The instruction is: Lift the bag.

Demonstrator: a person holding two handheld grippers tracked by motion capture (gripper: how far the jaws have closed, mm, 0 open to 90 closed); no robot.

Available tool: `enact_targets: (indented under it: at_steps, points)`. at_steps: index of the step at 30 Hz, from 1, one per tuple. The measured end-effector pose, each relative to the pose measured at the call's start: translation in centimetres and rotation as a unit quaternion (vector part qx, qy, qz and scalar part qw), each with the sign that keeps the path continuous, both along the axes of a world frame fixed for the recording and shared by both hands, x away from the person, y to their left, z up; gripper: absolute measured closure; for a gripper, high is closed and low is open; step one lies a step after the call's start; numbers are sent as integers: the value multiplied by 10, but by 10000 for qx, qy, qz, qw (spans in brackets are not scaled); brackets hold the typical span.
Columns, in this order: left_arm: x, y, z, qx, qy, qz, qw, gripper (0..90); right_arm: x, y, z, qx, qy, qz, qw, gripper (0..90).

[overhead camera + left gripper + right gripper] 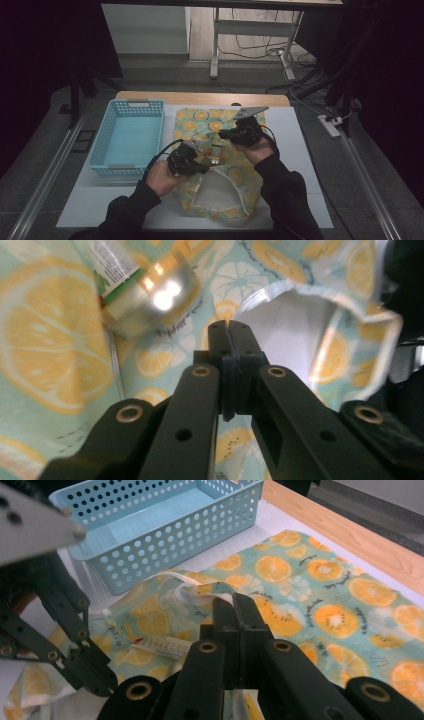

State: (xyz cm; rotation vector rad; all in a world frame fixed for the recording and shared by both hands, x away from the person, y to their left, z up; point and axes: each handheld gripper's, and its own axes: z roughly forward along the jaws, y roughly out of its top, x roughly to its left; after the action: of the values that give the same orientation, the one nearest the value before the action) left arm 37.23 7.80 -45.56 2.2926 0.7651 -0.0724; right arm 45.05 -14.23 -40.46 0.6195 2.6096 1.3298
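The high view is dim and murky, its corners and sides sinking to near black while only the white-covered tabletop [300, 150] and the floor beyond catch soft overhead light. In the left gripper view, glare burns out the shiny end of a can [150, 295], blurred like the lemon-print cloth [45, 340] around it. The right gripper view is brighter and even, its basket [165, 535] fairly sharp, the near tool [235, 605] softly focused.

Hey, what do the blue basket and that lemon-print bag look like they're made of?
The basket: rigid moulded plastic, light blue, slightly glossy, going by its even rows of punched holes and stiff rim. The bag: soft fabric with a printed citrus pattern, matt; it creases and folds, and has a white lining at its open mouth, possibly coated cloth.
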Motion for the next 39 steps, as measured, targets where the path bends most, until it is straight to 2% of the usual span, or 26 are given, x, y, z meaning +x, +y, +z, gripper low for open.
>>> enact_targets:
  at_steps: [6, 13, 20, 29, 33, 39]
  points:
    - [7, 6, 15, -108, 58, 14, 9999, 898, 0, 1, 6, -34, 6, 33, 10000, 900]
    - [13, 12, 34, -181, -53, 41, 9998, 899, 0, -1, 16, 20, 24, 59, 10000, 900]
    - [21, 19, 56, -374, -101, 20, 9992, 899, 0, -3, 25, -2, 5, 62, 10000, 900]
    - [29, 29, 87, -549, -266, 122, 9981, 900, -2, -3, 46, 50, -125, 123, 9998, 900]
    - [32, 30, 100, -556, -370, 147, 9977, 899, -3, -3, 55, 34, -204, 143, 9997, 900]
    - [39, 34, 125, -678, -530, 199, 9961, 899, -2, -3, 72, 118, -289, 138, 9994, 900]
